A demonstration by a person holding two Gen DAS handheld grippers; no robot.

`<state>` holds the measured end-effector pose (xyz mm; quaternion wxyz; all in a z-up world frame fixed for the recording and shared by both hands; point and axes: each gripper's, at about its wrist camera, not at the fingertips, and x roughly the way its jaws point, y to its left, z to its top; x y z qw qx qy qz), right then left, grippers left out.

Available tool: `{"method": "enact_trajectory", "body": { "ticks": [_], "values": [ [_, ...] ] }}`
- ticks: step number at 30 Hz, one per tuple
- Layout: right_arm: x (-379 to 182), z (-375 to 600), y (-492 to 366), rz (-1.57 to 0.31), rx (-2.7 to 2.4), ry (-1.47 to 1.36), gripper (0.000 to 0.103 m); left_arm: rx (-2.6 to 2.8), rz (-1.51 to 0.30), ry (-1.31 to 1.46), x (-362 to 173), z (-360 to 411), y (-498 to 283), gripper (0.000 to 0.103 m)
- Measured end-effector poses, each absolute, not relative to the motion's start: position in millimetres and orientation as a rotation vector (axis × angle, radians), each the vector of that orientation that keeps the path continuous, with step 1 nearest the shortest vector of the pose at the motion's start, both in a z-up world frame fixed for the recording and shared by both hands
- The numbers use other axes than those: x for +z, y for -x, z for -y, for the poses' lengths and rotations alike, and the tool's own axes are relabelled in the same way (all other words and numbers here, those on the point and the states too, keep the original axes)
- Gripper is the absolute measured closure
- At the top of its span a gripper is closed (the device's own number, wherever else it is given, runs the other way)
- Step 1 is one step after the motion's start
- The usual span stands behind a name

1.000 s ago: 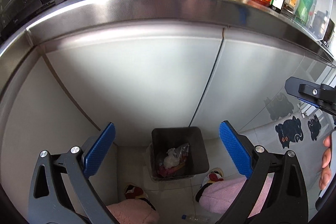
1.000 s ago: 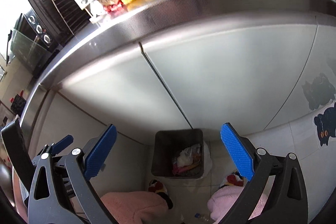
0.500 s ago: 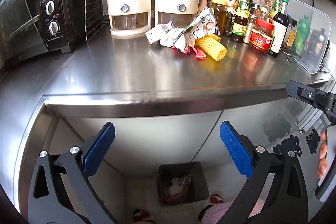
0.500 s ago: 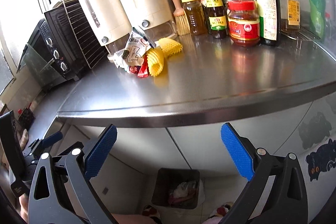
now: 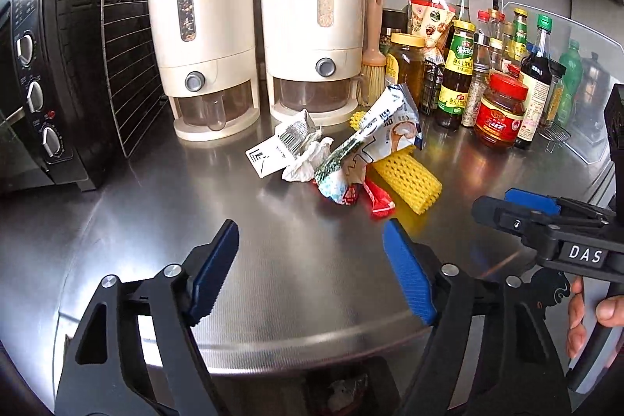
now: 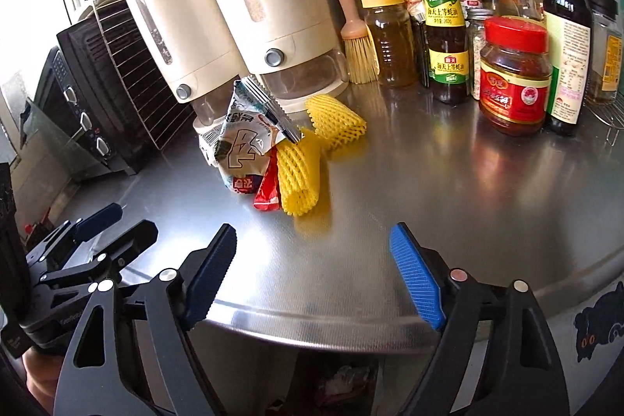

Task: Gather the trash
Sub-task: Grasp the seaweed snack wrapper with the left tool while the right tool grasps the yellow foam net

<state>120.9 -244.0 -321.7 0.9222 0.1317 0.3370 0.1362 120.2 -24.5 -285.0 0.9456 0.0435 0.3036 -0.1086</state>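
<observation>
left gripper [image 5: 312, 273]: lower centre of the left wrist view, jaws closing, nothing between the blue pads, above bare steel.
right gripper [image 6: 314, 273]: lower centre of the right wrist view, jaws closing, nothing between them; also seen at the right edge of the left view, a hand [image 5: 589, 314] on its grip.
trash pile [image 5: 343, 158]: centre of the left view, on the steel counter [image 5: 156, 213], well apart from both grippers.
yellow foam nets: 2; one [image 6: 298, 174] lying toward the camera, one [image 6: 337, 121] behind it, touching or nearly so.
snack wrapper [image 5: 374, 139]: 1 large white printed one, propped on the pile.
red wrappers [image 5: 376, 199]: 2 small, at the pile's front edge.
white paper bits [image 5: 288, 151]: crumpled, left side of the pile; count unclear.
cream dispensers [image 5: 202, 26]: 2, upright, upper centre, just behind the pile.
oven [image 5: 43, 73]: 1, black, left edge, 3 knobs visible.
brush [image 6: 357, 45]: 1, leaning by the right dispenser.
bottles and jars [image 6: 514, 77]: a cluster upper right, too crowded to count; 1 red-lidded jar in front.
bin [image 6: 343, 383]: 1, under the counter edge at bottom centre, trash inside.
</observation>
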Motion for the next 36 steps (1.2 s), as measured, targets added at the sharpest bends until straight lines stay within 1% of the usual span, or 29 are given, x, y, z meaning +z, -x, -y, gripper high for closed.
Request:
{"method": "enact_trajectory", "body": {
  "ticks": [1, 2, 7, 9, 16, 18, 19, 20, 21, 22, 23, 24, 26, 27, 29, 36],
  "values": [
    [-324.0, 242.8, -127.2, -0.699, 0.281, -0.276, 0.030, -0.234, -0.627, -0.083, -286.0, 25.4, -126.6, 0.038],
    [-326.6, 241.9, -133.8, -0.709, 0.283, -0.282, 0.035, -0.247, -0.631, -0.079, -287.2, 26.9, -132.0, 0.041],
    [-337.1, 238.0, -158.9, -0.744, 0.308, -0.334, 0.041, -0.273, -0.643, -0.108, -293.1, 38.9, -156.0, 0.048],
    [-339.5, 237.6, -166.4, -0.752, 0.314, -0.346, 0.047, -0.279, -0.650, -0.117, -296.0, 42.9, -163.7, 0.049],
    [-347.0, 236.1, -185.3, -0.778, 0.334, -0.370, 0.055, -0.303, -0.659, -0.117, -301.1, 51.4, -188.9, 0.050],
    [-348.6, 236.1, -188.8, -0.784, 0.340, -0.373, 0.060, -0.317, -0.667, -0.119, -302.3, 54.4, -196.1, 0.061],
    [-349.1, 235.9, -190.0, -0.784, 0.343, -0.370, 0.062, -0.323, -0.673, -0.120, -303.4, 55.9, -199.9, 0.064],
    [-349.4, 235.4, -191.2, -0.786, 0.346, -0.368, 0.065, -0.330, -0.681, -0.119, -304.7, 57.5, -203.2, 0.074],
    [-349.9, 235.1, -192.3, -0.788, 0.348, -0.367, 0.069, -0.339, -0.691, -0.113, -306.3, 58.9, -206.5, 0.087],
    [-350.7, 234.8, -193.5, -0.792, 0.350, -0.364, 0.072, -0.347, -0.698, -0.102, -307.6, 59.1, -209.2, 0.091],
    [-351.6, 234.7, -194.7, -0.797, 0.352, -0.363, 0.077, -0.351, -0.701, -0.093, -308.8, 59.2, -210.6, 0.096],
    [-352.7, 235.3, -195.7, -0.800, 0.354, -0.366, 0.081, -0.355, -0.702, -0.087, -309.6, 59.4, -211.7, 0.098],
    [-353.9, 236.8, -197.3, -0.805, 0.356, -0.373, 0.084, -0.358, -0.704, -0.077, -311.0, 59.2, -213.1, 0.102],
    [-353.9, 237.6, -197.5, -0.804, 0.357, -0.376, 0.087, -0.359, -0.704, -0.073, -311.4, 58.9, -213.9, 0.103],
    [-353.2, 238.4, -197.0, -0.798, 0.359, -0.375, 0.090, -0.351, -0.699, -0.069, -311.1, 57.7, -212.8, 0.103],
    [-339.9, 238.8, -183.8, -0.749, 0.347, -0.350, 0.092, -0.320, -0.662, -0.054, -294.3, 49.3, -198.7, 0.103]
  ]
}}
